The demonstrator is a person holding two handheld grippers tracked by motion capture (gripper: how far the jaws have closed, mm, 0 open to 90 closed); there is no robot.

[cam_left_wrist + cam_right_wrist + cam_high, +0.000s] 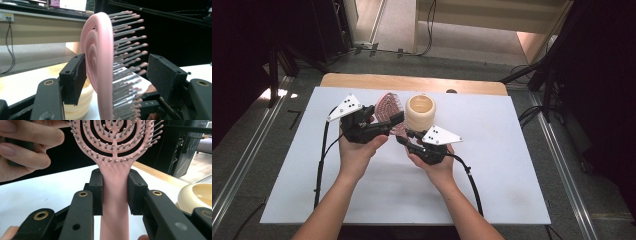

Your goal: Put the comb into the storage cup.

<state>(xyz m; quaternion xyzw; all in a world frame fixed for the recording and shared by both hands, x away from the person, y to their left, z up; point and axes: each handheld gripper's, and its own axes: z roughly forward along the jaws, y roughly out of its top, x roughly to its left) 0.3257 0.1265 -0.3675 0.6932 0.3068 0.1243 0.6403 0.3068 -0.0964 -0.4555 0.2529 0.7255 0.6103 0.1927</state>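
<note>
Hairbrush [116, 152] stands upright at centre frame, its handle clamped in the right gripper [115, 192]. The left gripper [115, 75] straddles the head, one pad touching the back; close gently, avoiding the bristles [130, 47].

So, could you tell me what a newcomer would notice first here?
A pink hairbrush held upright mid-table, its handle clamped by the right tongs. The left tongs straddle its head, one pad at its back, the other clear of the bristles. Beside it stands a cream ribbed cup.
</note>
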